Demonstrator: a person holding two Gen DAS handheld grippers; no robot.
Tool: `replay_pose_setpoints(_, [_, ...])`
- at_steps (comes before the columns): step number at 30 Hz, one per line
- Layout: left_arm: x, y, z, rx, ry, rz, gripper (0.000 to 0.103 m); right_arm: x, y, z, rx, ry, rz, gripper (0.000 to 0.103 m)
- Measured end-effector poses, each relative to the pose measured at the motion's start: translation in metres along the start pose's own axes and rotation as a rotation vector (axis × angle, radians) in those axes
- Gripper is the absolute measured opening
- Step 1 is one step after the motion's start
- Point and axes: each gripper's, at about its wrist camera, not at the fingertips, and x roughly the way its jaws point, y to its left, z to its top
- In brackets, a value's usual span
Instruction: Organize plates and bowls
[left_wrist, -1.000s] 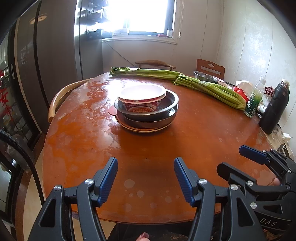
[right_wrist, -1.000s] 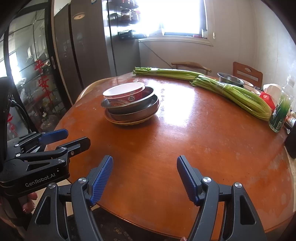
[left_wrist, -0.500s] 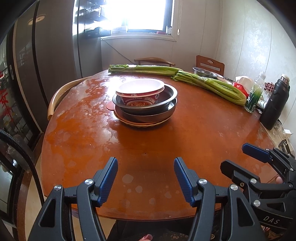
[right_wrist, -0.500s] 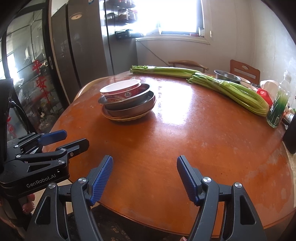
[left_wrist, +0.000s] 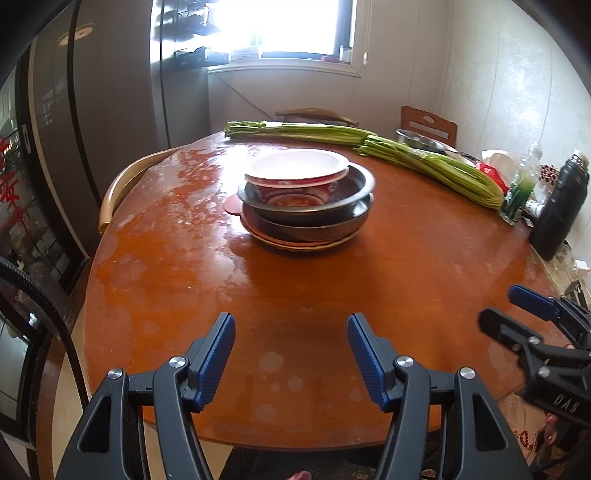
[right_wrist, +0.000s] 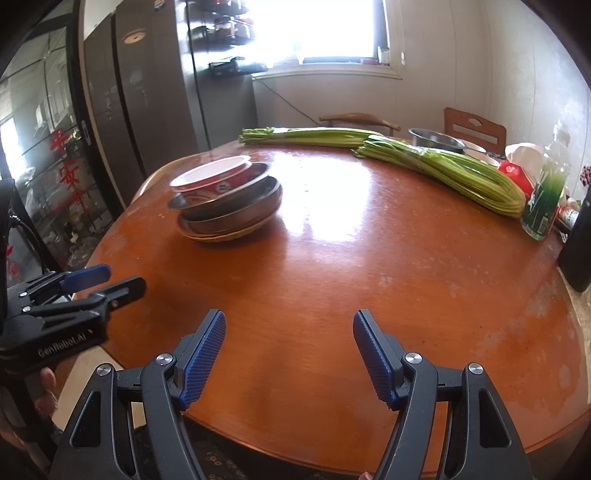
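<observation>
left gripper (left_wrist: 290, 345) and right gripper (right_wrist: 289, 349) held over near edge of table (right_wrist: 369, 266), jaws apart, nothing between. paper bowl (left_wrist: 296, 173) nested atop two metal bowls (left_wrist: 306, 216) and plate (left_wrist: 299, 244), mid-table, well apart from grippers.

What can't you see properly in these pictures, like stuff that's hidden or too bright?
- Inside of the metal bowls, both views: the red-and-white bowl sits in them.
- Pink flat thing, left view: mostly behind the stack; absent in right view.
- Outside the window, both views: glare washes it out.
- Black bottle, right view: cut off by the edge.
- Far metal bowl: its contents can't be seen.
</observation>
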Motion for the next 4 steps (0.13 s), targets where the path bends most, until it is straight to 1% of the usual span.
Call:
replay_pose_setpoints(2, [0.007,0.009,0.007,-0.007,0.011,0.017,0.063,0.004,-0.026,0.005,0.043,0.004,-0.035,0.073])
replay_pose_setpoints(4, [0.017,0.025,0.021,-0.028,0.023,0.022,0.063,0.007,-0.062,0.013,0.091,0.008,-0.094,0.073])
